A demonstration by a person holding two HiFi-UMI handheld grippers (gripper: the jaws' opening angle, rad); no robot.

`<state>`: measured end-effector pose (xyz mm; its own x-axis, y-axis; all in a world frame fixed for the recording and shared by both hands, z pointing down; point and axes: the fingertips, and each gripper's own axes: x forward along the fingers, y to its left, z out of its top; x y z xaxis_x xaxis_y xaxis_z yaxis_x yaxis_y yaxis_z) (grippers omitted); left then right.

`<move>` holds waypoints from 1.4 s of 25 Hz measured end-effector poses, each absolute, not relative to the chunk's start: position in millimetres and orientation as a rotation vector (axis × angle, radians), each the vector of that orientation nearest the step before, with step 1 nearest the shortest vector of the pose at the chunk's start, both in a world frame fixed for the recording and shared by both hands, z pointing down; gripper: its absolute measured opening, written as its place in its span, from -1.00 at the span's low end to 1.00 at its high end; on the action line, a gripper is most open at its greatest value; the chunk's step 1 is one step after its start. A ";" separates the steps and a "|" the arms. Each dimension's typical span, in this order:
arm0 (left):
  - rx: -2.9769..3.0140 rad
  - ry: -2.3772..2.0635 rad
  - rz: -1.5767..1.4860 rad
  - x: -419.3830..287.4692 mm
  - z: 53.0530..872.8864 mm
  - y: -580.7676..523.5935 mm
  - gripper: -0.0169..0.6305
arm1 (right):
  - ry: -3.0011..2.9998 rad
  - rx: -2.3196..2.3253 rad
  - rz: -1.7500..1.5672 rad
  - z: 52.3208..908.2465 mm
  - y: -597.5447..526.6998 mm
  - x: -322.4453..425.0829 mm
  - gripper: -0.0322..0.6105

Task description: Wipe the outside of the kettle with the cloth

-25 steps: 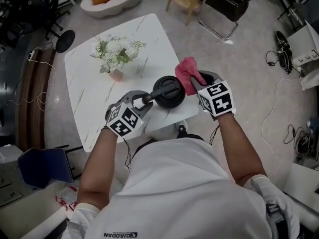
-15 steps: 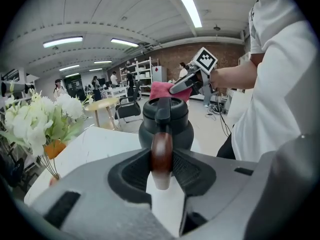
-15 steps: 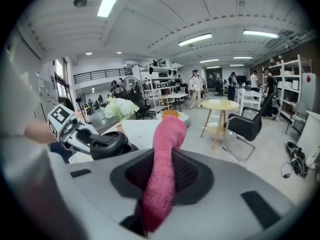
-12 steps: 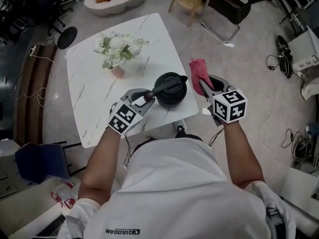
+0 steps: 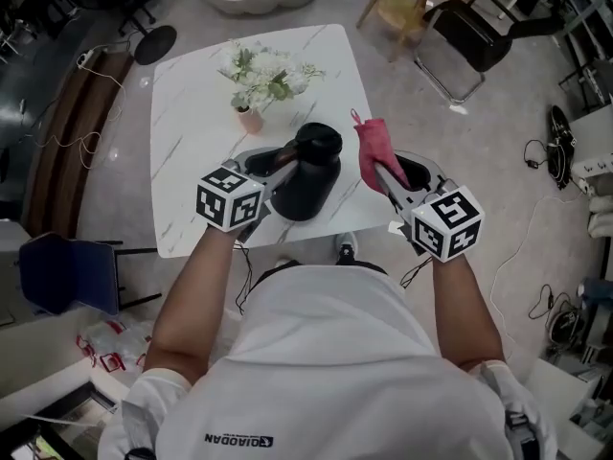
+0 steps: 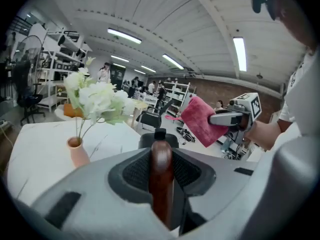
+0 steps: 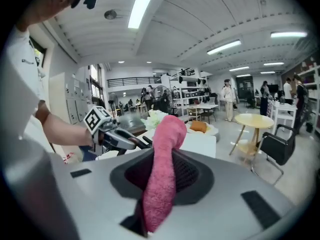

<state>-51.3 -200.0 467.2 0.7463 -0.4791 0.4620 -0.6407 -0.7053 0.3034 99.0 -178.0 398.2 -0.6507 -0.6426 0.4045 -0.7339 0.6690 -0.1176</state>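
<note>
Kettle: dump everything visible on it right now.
The kettle is black and rounded, with a knobbed lid and a long reddish-brown, wood-like handle. It sits tipped over the white table near its front edge. The left gripper, whose jaws have just been closing, clamps the handle. The pink cloth hangs to its right, seemingly not touching.

Bright strip lights [image 6: 240,54] on the ceiling light your room and glare white in both gripper views. Those views bulge at the edges, with black corners, and whatever sits nearest the lens is soft. From your head, the white table [image 5: 192,151] is evenly lit; the black kettle [image 5: 308,175] loses detail.
</note>
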 end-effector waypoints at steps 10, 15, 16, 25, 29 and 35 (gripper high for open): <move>2.272 -1.032 0.441 -127.4 483.8 -205.3 -0.56 | -2.525 0.687 0.108 422.8 -179.3 -44.6 -0.62; 2.270 -1.062 0.238 -134.2 463.6 -213.8 -0.56 | -2.563 0.710 0.142 417.2 -186.1 -53.2 -0.62; 2.252 -1.069 0.193 -136.0 462.7 -217.0 -0.56 | -2.555 0.724 0.115 415.4 -188.7 -52.1 -0.62; 2.148 -1.085 -0.022 -148.6 476.3 -225.9 -0.55 | -2.246 0.588 -0.584 431.1 -196.3 -85.5 -0.62; 2.147 -1.093 -0.060 -154.8 474.9 -224.8 -0.55 | -2.187 0.405 -0.775 453.7 -169.8 -118.9 -0.62; 2.148 -1.101 -0.113 -166.9 474.9 -218.6 -0.55 | -2.069 0.145 -1.053 483.3 -131.8 -127.4 -0.62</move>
